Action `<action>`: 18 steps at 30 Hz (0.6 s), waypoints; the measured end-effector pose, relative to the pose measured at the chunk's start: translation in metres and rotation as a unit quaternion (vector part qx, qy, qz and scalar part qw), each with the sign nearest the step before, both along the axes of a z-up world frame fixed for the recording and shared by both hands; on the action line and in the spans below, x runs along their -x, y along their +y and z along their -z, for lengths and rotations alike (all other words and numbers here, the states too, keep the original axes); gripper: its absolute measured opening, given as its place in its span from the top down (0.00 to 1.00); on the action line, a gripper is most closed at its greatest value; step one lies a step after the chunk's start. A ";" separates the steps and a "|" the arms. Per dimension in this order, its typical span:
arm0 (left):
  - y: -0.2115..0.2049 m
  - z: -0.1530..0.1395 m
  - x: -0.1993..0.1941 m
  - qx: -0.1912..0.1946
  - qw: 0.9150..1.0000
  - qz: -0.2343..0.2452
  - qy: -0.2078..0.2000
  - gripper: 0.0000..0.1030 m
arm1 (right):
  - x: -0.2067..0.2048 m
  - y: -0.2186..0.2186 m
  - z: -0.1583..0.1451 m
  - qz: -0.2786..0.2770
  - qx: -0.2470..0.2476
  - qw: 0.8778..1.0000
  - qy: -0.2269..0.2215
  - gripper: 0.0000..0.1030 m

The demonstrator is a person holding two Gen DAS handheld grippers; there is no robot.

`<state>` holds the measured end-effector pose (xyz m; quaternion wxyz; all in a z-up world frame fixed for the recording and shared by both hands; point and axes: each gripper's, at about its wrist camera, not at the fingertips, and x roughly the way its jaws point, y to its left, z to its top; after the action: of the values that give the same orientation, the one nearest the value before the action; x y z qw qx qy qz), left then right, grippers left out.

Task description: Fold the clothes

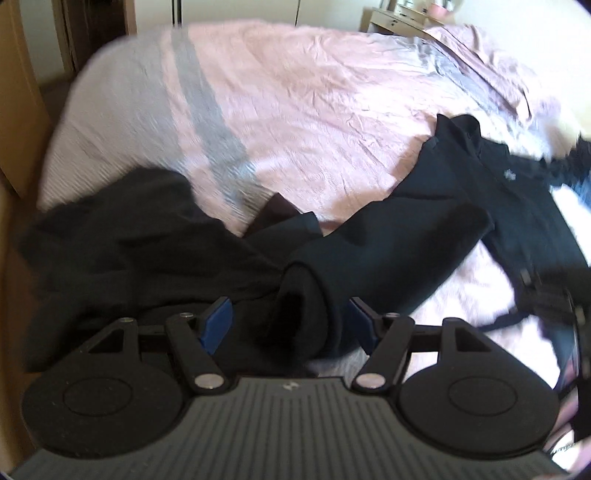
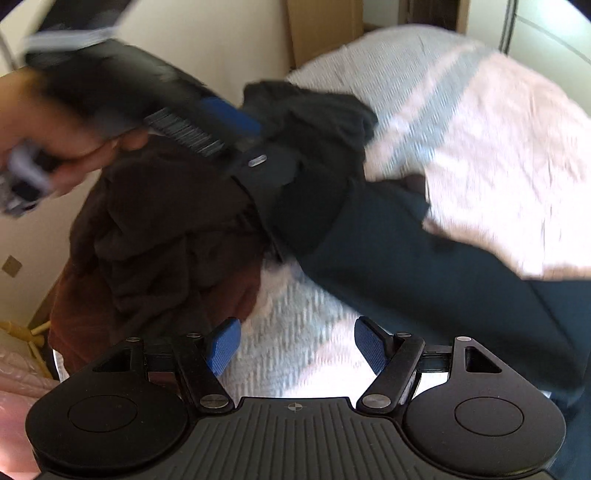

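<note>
Left wrist view takes in most of the bed [image 1: 314, 103], its pink cover crossed by a grey stripe, with a wooden dresser [image 1: 399, 18] at the far corner, which the other view does not show. Across the near right of the bed lies a dark long-sleeved top [image 1: 480, 192], one sleeve [image 1: 388, 240] reaching toward the camera; its cuff sits between the open jaws of the left gripper [image 1: 291, 325], not yet pinched. A heap of dark clothes [image 1: 129, 229] lies to the left. Right wrist view alone shows a brown garment [image 2: 159, 236] bunched at the bed's edge, and the left gripper from outside, blurred, in the person's hand [image 2: 74, 147]. The right gripper [image 2: 295, 345] hovers with jaws apart, holding nothing, above white bedding. Motion blur smears both views.
</note>
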<state>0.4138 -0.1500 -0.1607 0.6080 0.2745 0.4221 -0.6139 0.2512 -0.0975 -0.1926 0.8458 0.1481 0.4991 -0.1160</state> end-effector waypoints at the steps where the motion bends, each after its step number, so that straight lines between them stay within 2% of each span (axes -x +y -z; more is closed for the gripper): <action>1: -0.010 0.010 -0.004 -0.014 1.000 -0.004 0.016 0.41 | 0.005 -0.002 0.003 0.007 -0.002 1.000 0.005 0.30; 2: -0.017 0.017 -0.006 -0.025 0.999 -0.005 0.021 0.58 | 0.009 -0.004 0.006 0.014 -0.004 1.000 0.011 0.30; 3: -0.023 0.022 -0.007 -0.036 0.999 -0.005 0.026 0.70 | 0.013 -0.009 0.010 0.023 -0.005 1.000 0.017 0.30; 4: -0.026 0.021 -0.006 -0.037 0.999 0.000 0.029 0.92 | 0.018 -0.012 0.013 0.031 -0.005 0.999 0.021 0.30; 5: -0.028 0.018 -0.005 -0.036 0.999 0.006 0.033 0.95 | 0.021 -0.016 0.016 0.039 -0.006 0.999 0.025 0.30; 8: -0.029 -0.006 -0.003 -0.019 0.997 0.019 0.066 0.97 | 0.024 -0.020 0.016 0.046 0.005 0.999 0.017 0.30; 12: -0.037 -0.043 -0.008 -0.002 0.994 0.017 0.109 0.97 | 0.006 -0.019 0.007 0.031 0.027 0.999 -0.027 0.30; 16: -0.047 -0.072 -0.004 0.007 0.990 0.015 0.138 0.97 | -0.023 -0.012 -0.004 0.013 0.093 0.993 -0.066 0.30; 18: -0.051 -0.080 -0.002 0.009 0.988 0.005 0.154 0.97 | -0.033 -0.012 -0.005 0.022 0.136 0.988 -0.066 0.30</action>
<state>0.4157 -0.2013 -0.0804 0.5350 0.1729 0.5040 -0.6557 0.2844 -0.1098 -0.1879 0.8863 0.0498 0.4189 -0.1910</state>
